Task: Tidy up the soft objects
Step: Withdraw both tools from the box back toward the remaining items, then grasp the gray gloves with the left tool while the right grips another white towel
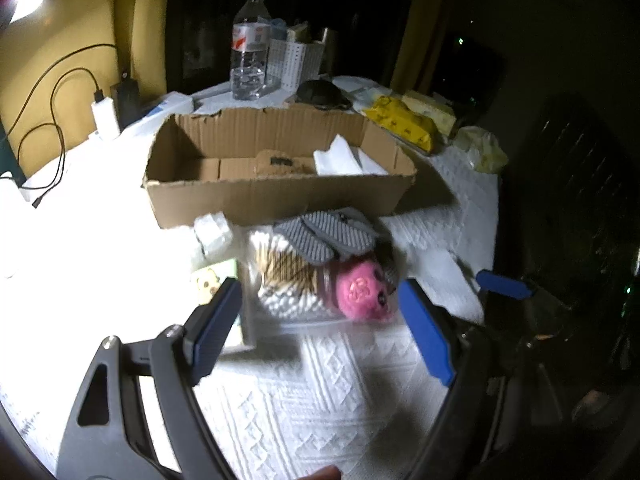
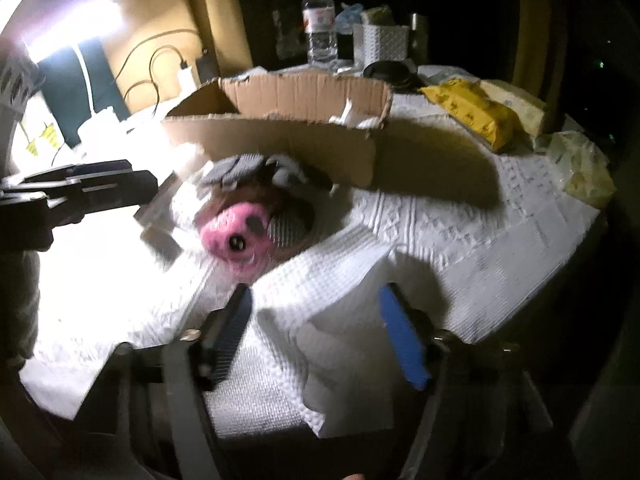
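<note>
A pink plush toy (image 1: 360,292) (image 2: 236,236) lies against a clear box of cotton swabs (image 1: 288,280), with grey ribbed fabric (image 1: 320,236) (image 2: 236,170) draped on top. All sit just in front of an open cardboard box (image 1: 276,196) (image 2: 280,140). My left gripper (image 1: 319,292) stands open just short of the toy and swab box, touching neither. My right gripper (image 2: 316,292) is open over a folded white paper towel (image 2: 332,276), which lies loose between its fingers. One of the right gripper's fingers (image 1: 504,284) shows at the right of the left wrist view.
White folded pieces (image 1: 340,156) lie inside the cardboard box. Behind it stand a water bottle (image 1: 248,48) and a white basket (image 1: 296,56). Yellow packets (image 1: 404,120) and a pale bag (image 1: 482,148) sit at the right; a charger with cables (image 1: 106,114) at the left.
</note>
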The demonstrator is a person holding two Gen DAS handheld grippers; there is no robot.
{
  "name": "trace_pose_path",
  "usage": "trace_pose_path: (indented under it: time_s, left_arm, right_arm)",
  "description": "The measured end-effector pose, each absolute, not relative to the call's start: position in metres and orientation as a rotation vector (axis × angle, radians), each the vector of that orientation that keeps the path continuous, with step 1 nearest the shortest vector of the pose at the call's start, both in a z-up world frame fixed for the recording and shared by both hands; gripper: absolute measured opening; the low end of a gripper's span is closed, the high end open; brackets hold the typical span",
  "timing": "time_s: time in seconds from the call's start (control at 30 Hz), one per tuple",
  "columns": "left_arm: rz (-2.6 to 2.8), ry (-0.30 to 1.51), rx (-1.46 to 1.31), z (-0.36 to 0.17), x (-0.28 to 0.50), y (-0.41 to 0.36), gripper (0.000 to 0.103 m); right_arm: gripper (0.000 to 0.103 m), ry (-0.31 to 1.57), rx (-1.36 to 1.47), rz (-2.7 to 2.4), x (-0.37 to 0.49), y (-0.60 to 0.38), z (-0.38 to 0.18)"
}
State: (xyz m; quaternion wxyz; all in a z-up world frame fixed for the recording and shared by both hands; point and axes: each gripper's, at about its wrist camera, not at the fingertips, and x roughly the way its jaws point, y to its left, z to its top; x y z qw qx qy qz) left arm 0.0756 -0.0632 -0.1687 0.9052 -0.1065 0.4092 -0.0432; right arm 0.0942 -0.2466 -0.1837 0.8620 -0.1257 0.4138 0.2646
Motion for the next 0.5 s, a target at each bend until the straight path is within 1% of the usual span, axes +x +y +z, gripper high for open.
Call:
trace_pose_path:
  time_s: [0.43,0.47,0.5]
  left_arm:
    - [-0.043,0.913,-0.206,-0.194,0.073,-0.059,0.082]
    - [-0.039,0.915,-0.207,-0.195,0.073,-0.058,0.082]
    - [-0.033,0.919,-0.208,-0.196,0.073,-0.057,0.082]
  right_arm:
    - [0.081,0.906,-0.314,0.532,0.101,-0.24,-0.222]
    - [0.076,0.901,-0.308,0.535,0.102,-0.241,-0.222]
    - [0.067,0.898,-0.301,0.541,0.103,-0.241,-0.222]
